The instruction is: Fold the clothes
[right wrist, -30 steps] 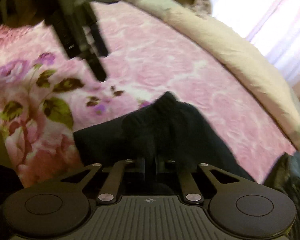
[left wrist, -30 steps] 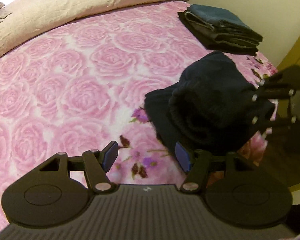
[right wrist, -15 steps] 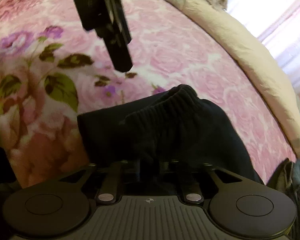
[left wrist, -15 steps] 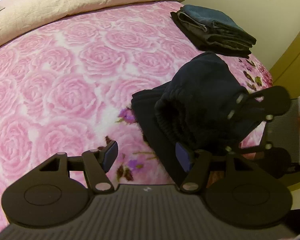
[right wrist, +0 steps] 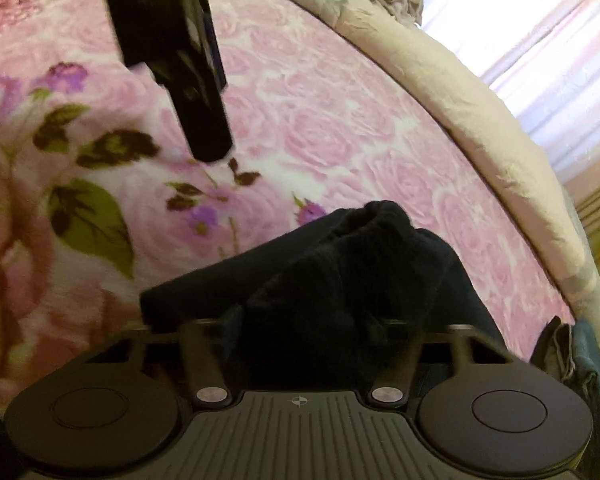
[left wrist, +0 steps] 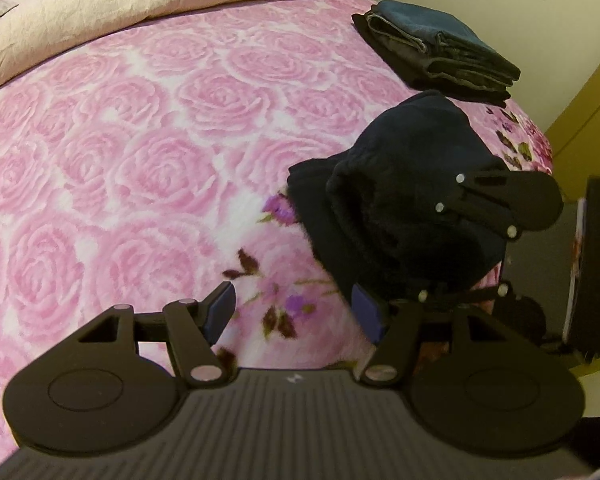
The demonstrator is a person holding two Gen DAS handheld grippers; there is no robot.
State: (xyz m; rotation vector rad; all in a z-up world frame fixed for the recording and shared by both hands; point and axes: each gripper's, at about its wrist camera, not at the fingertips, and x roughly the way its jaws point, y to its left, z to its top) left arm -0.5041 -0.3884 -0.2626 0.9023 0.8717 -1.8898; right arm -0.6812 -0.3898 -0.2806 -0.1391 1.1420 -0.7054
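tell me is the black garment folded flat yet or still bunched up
Still bunched. The black garment humps up in a rumpled mound at the bed edge, one ribbed end lifted between the right tongs; the left tongs hang open beside it.
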